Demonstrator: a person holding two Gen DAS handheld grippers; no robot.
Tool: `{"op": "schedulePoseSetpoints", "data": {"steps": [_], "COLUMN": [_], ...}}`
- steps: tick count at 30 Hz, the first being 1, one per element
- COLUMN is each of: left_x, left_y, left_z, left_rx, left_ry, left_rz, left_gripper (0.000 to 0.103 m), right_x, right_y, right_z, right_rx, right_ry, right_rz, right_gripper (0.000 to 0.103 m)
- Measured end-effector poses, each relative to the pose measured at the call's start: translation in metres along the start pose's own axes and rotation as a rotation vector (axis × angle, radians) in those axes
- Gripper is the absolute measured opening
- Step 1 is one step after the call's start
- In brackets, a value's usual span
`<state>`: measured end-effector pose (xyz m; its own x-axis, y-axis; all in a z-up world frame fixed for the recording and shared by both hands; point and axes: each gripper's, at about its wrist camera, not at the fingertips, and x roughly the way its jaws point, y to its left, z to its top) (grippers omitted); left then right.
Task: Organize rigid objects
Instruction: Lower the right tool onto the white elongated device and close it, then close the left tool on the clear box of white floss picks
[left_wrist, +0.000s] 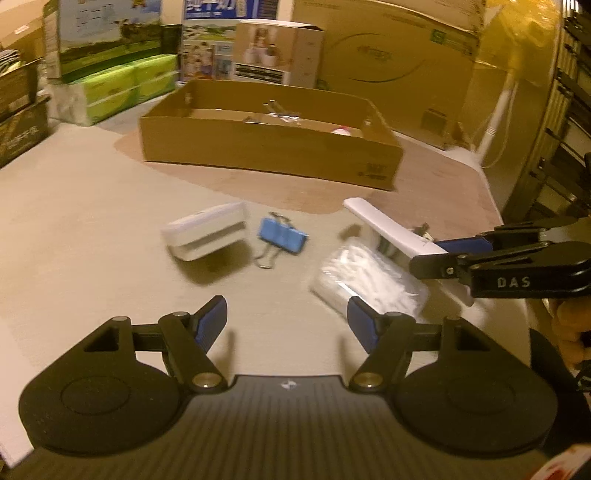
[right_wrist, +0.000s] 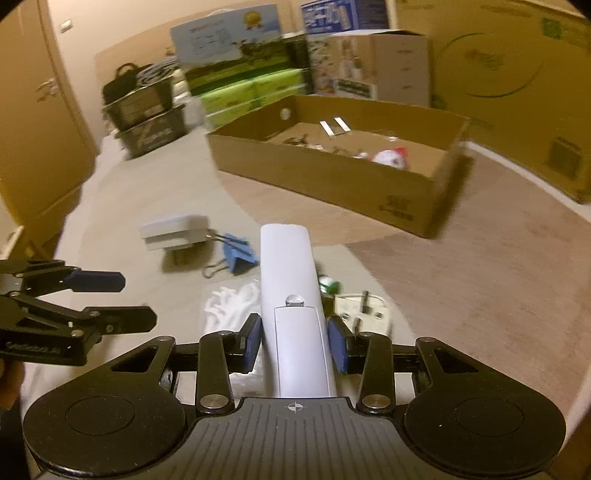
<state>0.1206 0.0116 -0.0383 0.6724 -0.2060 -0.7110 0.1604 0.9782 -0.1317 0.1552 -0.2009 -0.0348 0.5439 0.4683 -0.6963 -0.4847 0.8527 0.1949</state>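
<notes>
My right gripper (right_wrist: 294, 341) is shut on a long white remote (right_wrist: 286, 280), its blue pads pressing both sides near the battery cover. In the left wrist view the remote (left_wrist: 384, 225) sticks out to the left from the right gripper (left_wrist: 424, 254). My left gripper (left_wrist: 288, 314) hangs open over the mat with nothing between its fingers, just short of a clear bag of white pieces (left_wrist: 365, 284). A blue binder clip (left_wrist: 282, 238) and a small white box (left_wrist: 207, 232) lie farther ahead. A white plug (right_wrist: 364, 314) rests right of the remote.
An open shallow cardboard box (left_wrist: 266, 147) with several small items inside stands beyond the loose objects. Stacked printed cartons (left_wrist: 110, 48) and black crates (right_wrist: 147, 110) line the back. A white fan stand (left_wrist: 495, 122) rises at the right.
</notes>
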Motion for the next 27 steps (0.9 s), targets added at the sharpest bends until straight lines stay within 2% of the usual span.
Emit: {"op": "schedulePoseSetpoints", "data": {"steps": [5, 8, 10, 13, 15, 20, 23, 27], "left_x": [0.009, 0.016, 0.022, 0.029, 0.035, 0.051, 0.062, 0.059], "left_y": [-0.019, -0.030, -0.033, -0.034, -0.035, -0.048, -0.056, -0.057], "left_z": [0.001, 0.001, 0.002, 0.007, 0.011, 0.021, 0.023, 0.019], "left_rx": [0.041, 0.088, 0.075, -0.010, -0.064, -0.104, -0.096, -0.029], "left_ry": [0.001, 0.003, 0.011, 0.020, 0.028, 0.041, 0.060, 0.070], "left_rz": [-0.040, -0.051, -0.053, -0.058, -0.049, -0.004, 0.030, 0.045], "left_gripper": [0.071, 0.077, 0.079, 0.085, 0.087, 0.087, 0.087, 0.087], "right_x": [-0.001, -0.001, -0.002, -0.003, -0.004, -0.007, -0.008, -0.009], "right_y": [-0.005, -0.011, -0.013, -0.017, -0.018, -0.018, -0.018, -0.015], "right_z": [-0.010, -0.015, -0.017, -0.020, -0.022, -0.026, -0.028, -0.031], "right_rx": [-0.029, -0.017, -0.026, -0.021, -0.027, -0.030, -0.030, -0.050], "right_ry": [0.017, 0.024, 0.022, 0.016, 0.011, 0.001, -0.002, -0.008], "right_rz": [-0.071, -0.077, -0.091, -0.094, -0.094, -0.093, -0.094, -0.105], "right_gripper": [0.039, 0.039, 0.039, 0.039, 0.039, 0.039, 0.039, 0.039]}}
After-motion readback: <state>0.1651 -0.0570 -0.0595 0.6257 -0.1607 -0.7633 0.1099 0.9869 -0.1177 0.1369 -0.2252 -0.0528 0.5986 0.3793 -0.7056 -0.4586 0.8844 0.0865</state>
